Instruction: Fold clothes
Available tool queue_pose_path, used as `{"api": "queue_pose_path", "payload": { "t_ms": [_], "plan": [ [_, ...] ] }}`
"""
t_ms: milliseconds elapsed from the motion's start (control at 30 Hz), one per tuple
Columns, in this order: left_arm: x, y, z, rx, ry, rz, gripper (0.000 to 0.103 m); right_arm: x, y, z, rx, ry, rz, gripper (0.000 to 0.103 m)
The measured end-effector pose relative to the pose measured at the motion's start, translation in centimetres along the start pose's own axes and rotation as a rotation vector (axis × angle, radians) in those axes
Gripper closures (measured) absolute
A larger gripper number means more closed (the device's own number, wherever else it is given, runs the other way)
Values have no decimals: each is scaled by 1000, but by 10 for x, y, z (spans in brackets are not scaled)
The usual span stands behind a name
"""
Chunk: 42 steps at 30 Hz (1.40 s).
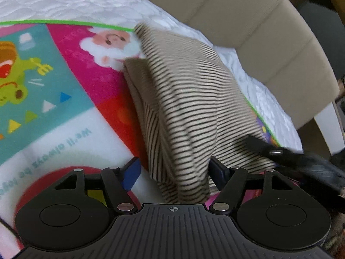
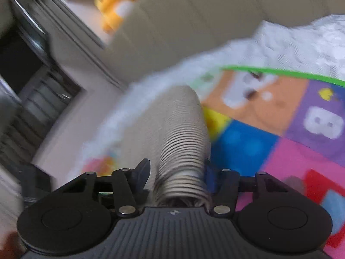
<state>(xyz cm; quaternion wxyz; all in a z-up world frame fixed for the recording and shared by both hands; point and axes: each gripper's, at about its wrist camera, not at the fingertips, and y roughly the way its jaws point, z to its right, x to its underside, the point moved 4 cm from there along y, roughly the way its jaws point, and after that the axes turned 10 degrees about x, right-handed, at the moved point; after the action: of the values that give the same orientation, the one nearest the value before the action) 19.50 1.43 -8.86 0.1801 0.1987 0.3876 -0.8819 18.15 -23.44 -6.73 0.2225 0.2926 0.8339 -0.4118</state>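
A beige garment with thin black stripes (image 1: 185, 99) lies folded on a colourful cartoon blanket (image 1: 64, 82). My left gripper (image 1: 174, 170) is open, its blue-padded fingers (image 1: 131, 172) set wide on either side of the garment's near end. The right gripper's black finger (image 1: 273, 151) reaches onto the garment from the right. In the right wrist view my right gripper (image 2: 175, 172) is open, with a roll of the striped garment (image 2: 183, 142) lying between its fingers. The view is blurred by motion.
The blanket (image 2: 269, 133) covers a white quilted mattress (image 1: 254, 82) beside a beige padded headboard (image 1: 248, 21). A yellow plush toy (image 2: 112, 6) sits behind the headboard. Dark furniture (image 2: 32, 82) stands off the bed's left side.
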Motion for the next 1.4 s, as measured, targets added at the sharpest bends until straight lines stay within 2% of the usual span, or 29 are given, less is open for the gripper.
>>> {"api": "queue_pose_path", "payload": {
  "t_ms": [67,167,300,367,400,467,633,700,733,833,933,967,1000,1100,1200,1233,1300,1400],
  "plan": [
    [-3,-3,-6,-2,-23,11,26,-2,5,3,27,-7,-10,55],
    [-4,-2,-6,-6,-31,12,25,6,23,16,164,-32,-70,54],
    [-8,-7,4,6,-8,34,27,6,24,19,209,-67,-69,49],
    [-14,-12,5,34,-36,69,23,9,22,16,234,-118,-56,46],
    [-18,-13,5,49,-50,81,19,9,22,16,238,-128,-53,46],
    [-25,-3,6,67,-51,68,18,11,21,15,243,-143,-51,45],
    [-29,19,7,36,22,21,25,-3,7,15,231,-98,-16,40],
    [-28,18,5,46,26,16,29,-17,5,8,221,-120,21,28],
    [-29,19,2,51,25,13,29,-24,6,3,213,-138,35,25],
    [-30,21,-2,62,16,6,29,-47,35,-13,216,-233,30,18],
    [-30,22,-1,59,38,3,30,-63,82,-15,246,-227,-73,17],
    [-30,22,-2,57,43,2,30,-66,97,-12,250,-194,-120,19],
    [-30,22,-3,54,46,2,30,-68,104,-14,228,-173,-137,37],
    [-31,21,-8,56,38,0,29,-73,89,-37,138,-245,-47,52],
    [-32,21,-12,57,28,-1,29,-66,83,-33,137,-249,-50,54],
    [-32,21,-12,59,27,-1,28,-63,80,-29,145,-242,-59,53],
    [-32,22,-10,52,40,-3,27,-55,74,-22,161,-227,-78,37],
    [-31,19,-9,34,50,-1,22,-44,65,-11,185,-206,-105,26]
  ]
}}
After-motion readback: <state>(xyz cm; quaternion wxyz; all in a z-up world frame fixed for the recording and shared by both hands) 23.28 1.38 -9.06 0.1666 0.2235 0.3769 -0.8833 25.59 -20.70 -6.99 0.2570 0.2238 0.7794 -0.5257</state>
